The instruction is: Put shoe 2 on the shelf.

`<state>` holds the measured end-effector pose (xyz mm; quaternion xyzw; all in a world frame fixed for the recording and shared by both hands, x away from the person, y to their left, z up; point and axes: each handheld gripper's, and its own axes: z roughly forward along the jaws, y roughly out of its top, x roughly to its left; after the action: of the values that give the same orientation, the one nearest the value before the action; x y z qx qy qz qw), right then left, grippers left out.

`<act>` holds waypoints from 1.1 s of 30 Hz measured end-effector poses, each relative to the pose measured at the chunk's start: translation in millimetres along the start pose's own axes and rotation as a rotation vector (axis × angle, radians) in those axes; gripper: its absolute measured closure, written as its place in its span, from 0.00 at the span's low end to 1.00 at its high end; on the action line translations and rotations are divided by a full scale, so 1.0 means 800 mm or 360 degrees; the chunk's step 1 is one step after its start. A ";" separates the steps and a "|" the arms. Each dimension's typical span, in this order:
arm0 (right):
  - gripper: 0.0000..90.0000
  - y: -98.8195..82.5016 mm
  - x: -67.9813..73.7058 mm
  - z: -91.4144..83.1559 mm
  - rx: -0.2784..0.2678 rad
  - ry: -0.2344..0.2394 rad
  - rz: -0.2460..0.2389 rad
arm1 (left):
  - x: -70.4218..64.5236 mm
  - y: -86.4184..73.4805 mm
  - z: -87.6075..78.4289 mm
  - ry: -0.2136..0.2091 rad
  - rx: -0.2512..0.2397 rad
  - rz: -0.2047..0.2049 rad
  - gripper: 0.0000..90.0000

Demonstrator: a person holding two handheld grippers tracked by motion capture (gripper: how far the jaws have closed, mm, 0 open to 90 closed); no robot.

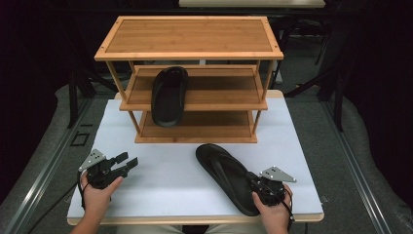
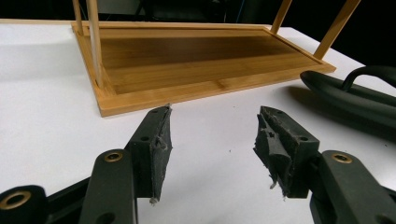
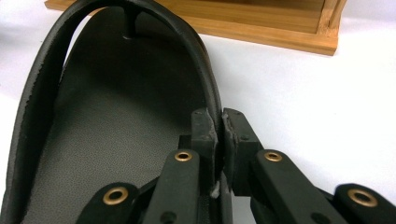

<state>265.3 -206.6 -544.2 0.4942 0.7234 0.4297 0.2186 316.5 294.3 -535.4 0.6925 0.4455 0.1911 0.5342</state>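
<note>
On the table, high view: a wooden shoe rack (image 1: 189, 78) stands at the far side, one black sandal (image 1: 169, 95) on its middle shelf with its end overhanging the front edge; a second sandal, the flip-flop (image 1: 228, 176), lies near the front edge.
Right gripper, high view: the right gripper (image 1: 257, 186) sits at the flip-flop's heel end, held by a hand (image 1: 273, 210).
Left gripper, high view: the left gripper (image 1: 127, 162) rests well apart from both sandals.
Left gripper view: left gripper (image 2: 212, 144) spread wide, empty; its torn pads (image 2: 161, 140) would likely grip poorly.
Right gripper view: right gripper (image 3: 219, 140) pressed together, pinching the flip-flop (image 3: 107, 130) by its thin side rim.
Risk, grip: an edge hold so near one end may let the sole droop, twist or slip out when lifted.
Risk, rack: a sagging toe could catch a shelf edge or nudge the overhanging sandal off.
</note>
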 end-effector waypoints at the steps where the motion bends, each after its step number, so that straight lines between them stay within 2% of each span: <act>1: 0.93 0.000 0.000 0.000 -0.0028 0.0005 0.0005 | 0.000 0.000 0.000 0.0000 -0.0002 -0.0001 0.50; 25: 0.92 0.004 0.006 -0.010 -0.0080 0.0025 0.0001 | 0.000 -0.002 0.002 -0.0015 0.0018 -0.0007 0.49; 28: 0.92 0.004 0.005 -0.011 -0.0111 0.0035 0.0003 | 0.001 -0.002 0.002 -0.0014 0.0023 -0.0011 0.49; 33: 0.92 0.004 0.005 -0.011 -0.0099 0.0034 0.0007 | 0.001 -0.002 0.003 -0.0021 0.0036 -0.0026 0.48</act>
<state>258.3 -206.0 -536.4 0.4841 0.7108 0.4579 0.2252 317.7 293.5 -538.2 0.6962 0.4497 0.1770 0.5307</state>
